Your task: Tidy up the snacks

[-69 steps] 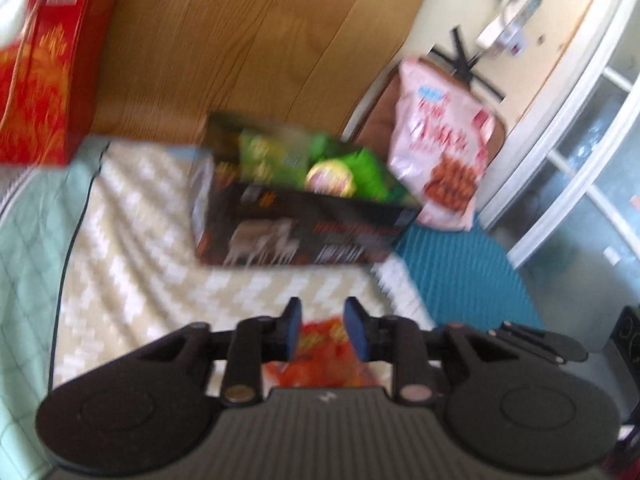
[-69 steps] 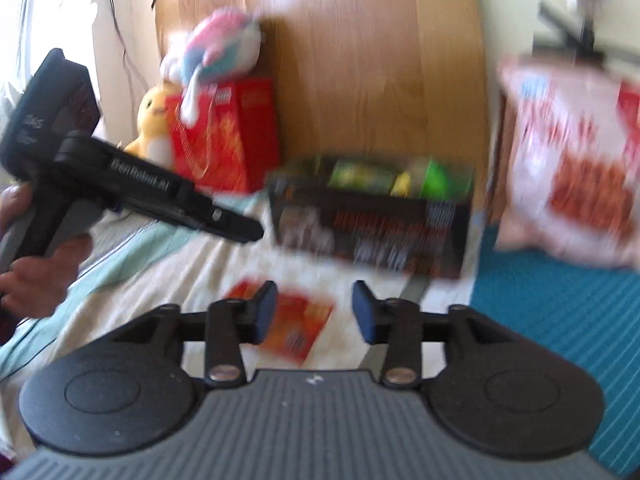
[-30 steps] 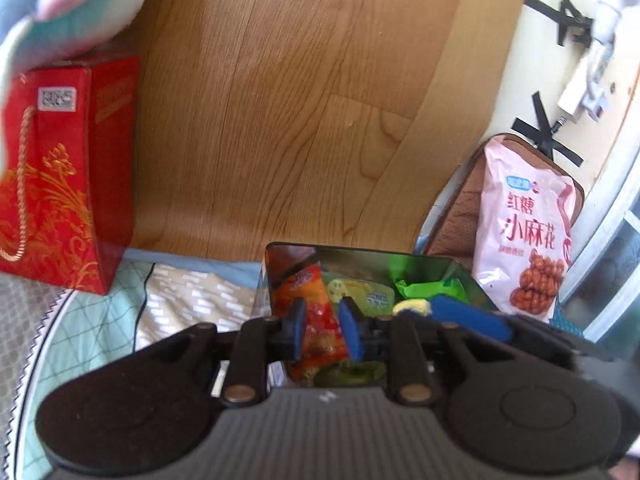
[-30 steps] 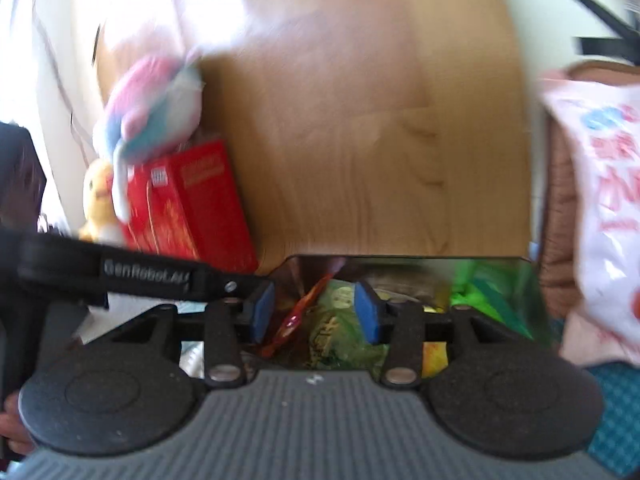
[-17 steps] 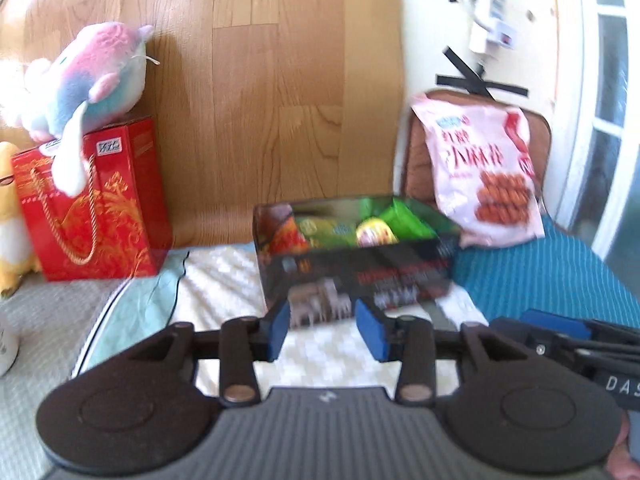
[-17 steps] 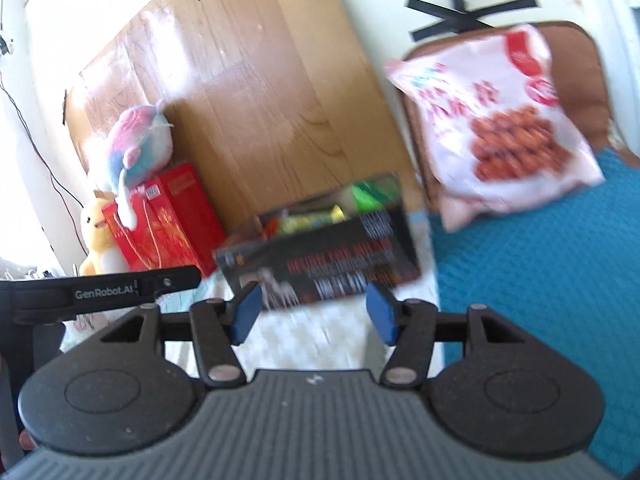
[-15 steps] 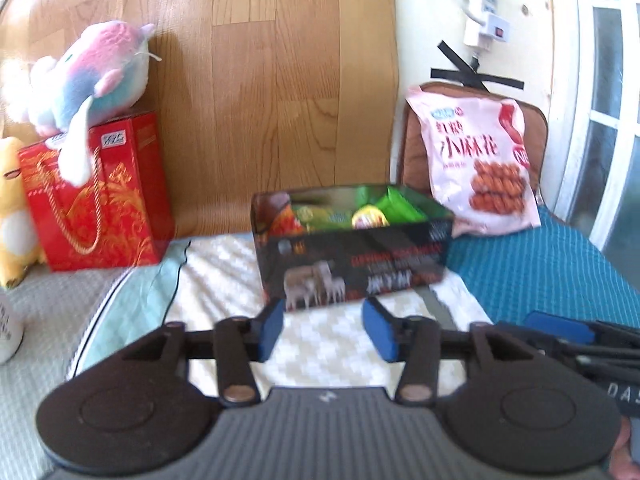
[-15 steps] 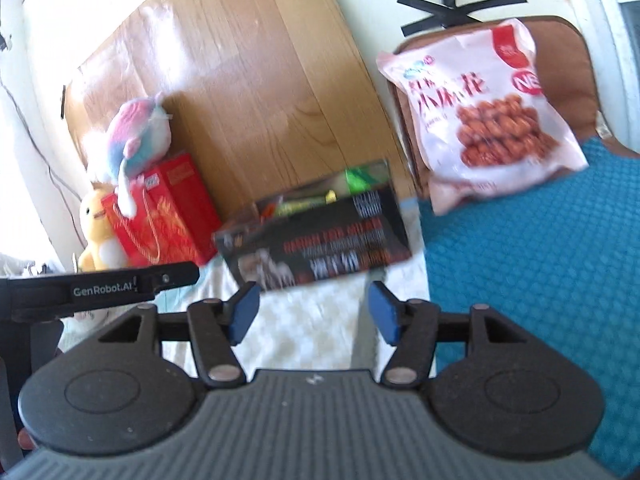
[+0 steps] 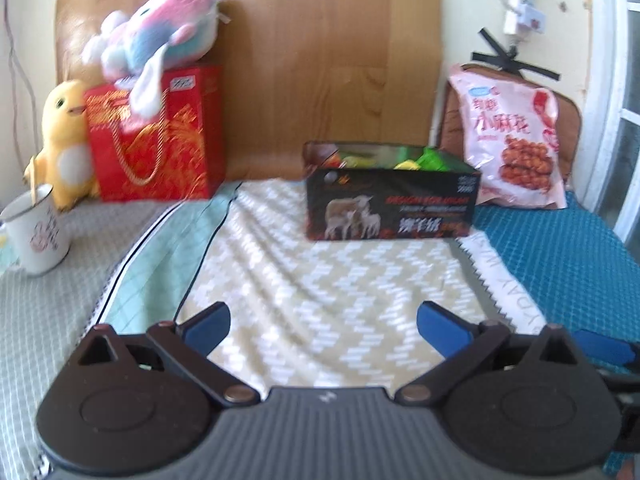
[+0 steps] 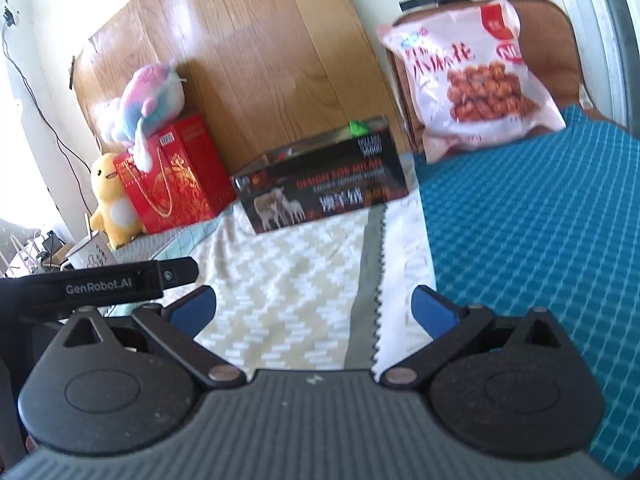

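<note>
Snacks point(image 9: 384, 159) sit packed in the black box point(image 9: 390, 208), far end of the zigzag cloth point(image 9: 320, 292), against the wood board point(image 9: 320, 60).

Near: left gripper point(image 9: 323, 330) and right gripper point(image 10: 314, 307), jaws opening to full spread, nothing between either pair. Both hang low over the cloth, well back from the box; probably clear of it so the load stays put.

Mid: cloth bare between grippers and box, open lane. Blue mat point(image 10: 540, 240) to the right also bare.

Far: red bag point(image 9: 156, 140) with plush point(image 9: 160, 40) left of the box, apart. Pink snack bag point(image 9: 512, 140) leans upright just right of it, likely next; approach from the right is open.
</note>
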A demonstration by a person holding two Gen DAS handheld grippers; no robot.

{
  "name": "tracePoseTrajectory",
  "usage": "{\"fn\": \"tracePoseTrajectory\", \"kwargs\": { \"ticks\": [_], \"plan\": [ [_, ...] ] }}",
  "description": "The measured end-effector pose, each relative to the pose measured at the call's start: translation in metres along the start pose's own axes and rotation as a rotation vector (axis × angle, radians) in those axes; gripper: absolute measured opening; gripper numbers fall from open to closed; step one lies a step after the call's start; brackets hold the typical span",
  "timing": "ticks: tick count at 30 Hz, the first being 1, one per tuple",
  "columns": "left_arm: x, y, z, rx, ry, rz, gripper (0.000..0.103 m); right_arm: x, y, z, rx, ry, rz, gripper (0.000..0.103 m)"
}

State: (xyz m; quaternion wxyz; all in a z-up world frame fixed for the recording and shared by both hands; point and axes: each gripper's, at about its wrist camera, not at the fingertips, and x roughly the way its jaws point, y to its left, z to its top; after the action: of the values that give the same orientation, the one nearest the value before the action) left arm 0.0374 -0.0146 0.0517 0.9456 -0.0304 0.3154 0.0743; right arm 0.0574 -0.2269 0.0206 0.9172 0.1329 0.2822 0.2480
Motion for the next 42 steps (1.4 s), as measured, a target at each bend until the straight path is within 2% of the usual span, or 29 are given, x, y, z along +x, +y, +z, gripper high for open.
{"fn": "tracePoseTrajectory", "kwargs": {
  "ticks": [5,13,22,26,30,42],
  "plan": [
    [0.005,0.000,-0.007,0.017,0.027,0.060,0.103,0.002,0.000,-0.004,-0.006,0.017,-0.009,0.103],
    [0.021,-0.008,-0.014,0.033,0.066,0.065,0.103,0.008,-0.009,-0.005,-0.036,0.033,-0.054,0.103],
    [0.038,-0.019,-0.017,0.033,0.081,0.071,0.103,0.009,-0.035,0.005,-0.090,-0.018,-0.171,0.103],
    [0.046,-0.025,-0.019,0.049,0.081,0.102,0.103,0.015,-0.041,0.008,-0.110,-0.032,-0.202,0.103],
    [0.052,-0.029,-0.019,0.074,0.074,0.119,0.103,0.022,-0.047,0.006,-0.096,-0.012,-0.185,0.103],
    [0.059,-0.026,-0.022,0.036,0.065,0.112,0.103,0.024,-0.053,0.005,-0.048,0.003,-0.158,0.103]
  ]
}}
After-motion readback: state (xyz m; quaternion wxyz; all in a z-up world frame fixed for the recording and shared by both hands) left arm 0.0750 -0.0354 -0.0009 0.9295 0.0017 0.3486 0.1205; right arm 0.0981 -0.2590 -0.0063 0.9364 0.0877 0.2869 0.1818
